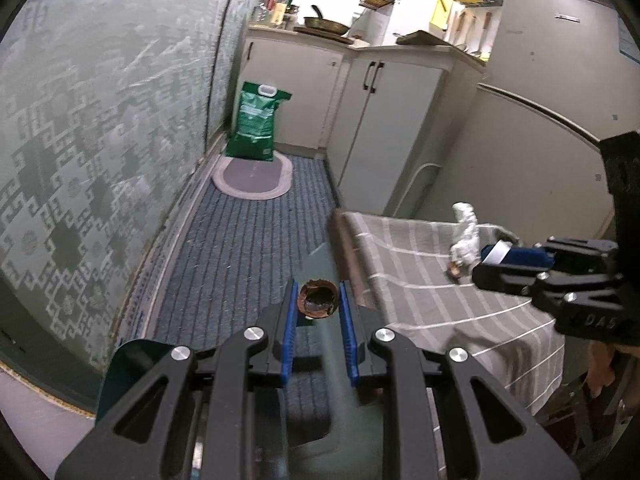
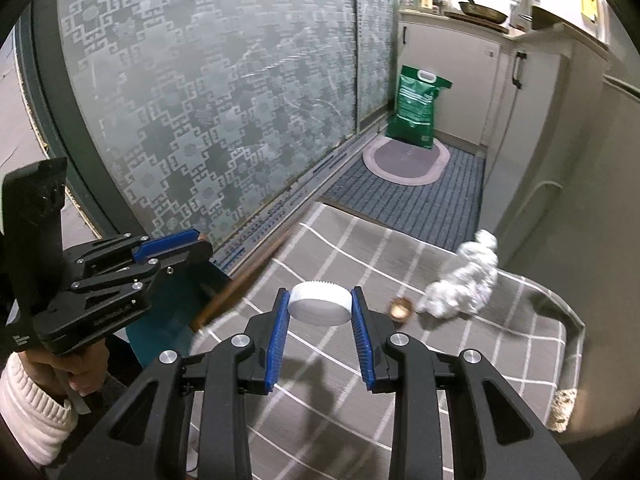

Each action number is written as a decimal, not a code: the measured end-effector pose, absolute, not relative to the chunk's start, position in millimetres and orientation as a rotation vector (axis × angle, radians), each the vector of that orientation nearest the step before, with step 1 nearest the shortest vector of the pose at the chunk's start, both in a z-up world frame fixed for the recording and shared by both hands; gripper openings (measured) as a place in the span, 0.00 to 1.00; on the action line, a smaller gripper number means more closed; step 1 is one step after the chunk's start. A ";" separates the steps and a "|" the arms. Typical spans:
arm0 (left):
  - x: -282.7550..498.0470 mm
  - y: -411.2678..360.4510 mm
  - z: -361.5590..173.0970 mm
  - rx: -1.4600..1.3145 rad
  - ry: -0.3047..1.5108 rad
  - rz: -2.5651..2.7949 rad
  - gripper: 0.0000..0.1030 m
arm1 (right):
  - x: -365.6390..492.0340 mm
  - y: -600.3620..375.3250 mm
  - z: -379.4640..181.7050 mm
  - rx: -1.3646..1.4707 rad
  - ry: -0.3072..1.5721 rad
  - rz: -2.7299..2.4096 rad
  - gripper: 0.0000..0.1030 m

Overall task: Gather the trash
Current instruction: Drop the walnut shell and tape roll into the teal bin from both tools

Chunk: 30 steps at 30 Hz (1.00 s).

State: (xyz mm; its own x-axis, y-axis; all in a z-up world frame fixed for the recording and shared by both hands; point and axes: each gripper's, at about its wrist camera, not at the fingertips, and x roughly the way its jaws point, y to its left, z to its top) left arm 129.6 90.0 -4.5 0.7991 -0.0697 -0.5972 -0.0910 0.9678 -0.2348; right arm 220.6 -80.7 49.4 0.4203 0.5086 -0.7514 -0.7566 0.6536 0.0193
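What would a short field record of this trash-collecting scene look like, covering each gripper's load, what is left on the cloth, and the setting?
left gripper: shut on a brown nutshell half
right gripper: shut on a white bottle cap
left on the cloth: crumpled white tissue, small brown shell piece
surface: grey checked tablecloth
setting: kitchen, green bag on an oval mat

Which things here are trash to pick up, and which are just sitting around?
Trash for the job:
- brown nutshell in the left fingers
- white cap in the right fingers
- crumpled tissue on the checked cloth
- small shell piece beside it

Just lying about:
- green bag
- oval mat
- frying pan
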 end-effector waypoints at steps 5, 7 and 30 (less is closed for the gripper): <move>120.2 107.8 -19.1 -0.244 0.704 0.053 0.21 | 214.4 -60.8 50.6 -0.363 0.800 0.843 0.30; 116.3 112.6 -24.2 -0.234 0.724 0.059 0.21 | 211.1 -52.5 51.5 -0.367 0.797 0.857 0.30; 78.9 158.0 -102.1 -0.201 1.004 0.081 0.21 | 181.5 35.3 37.1 -0.454 0.831 0.972 0.30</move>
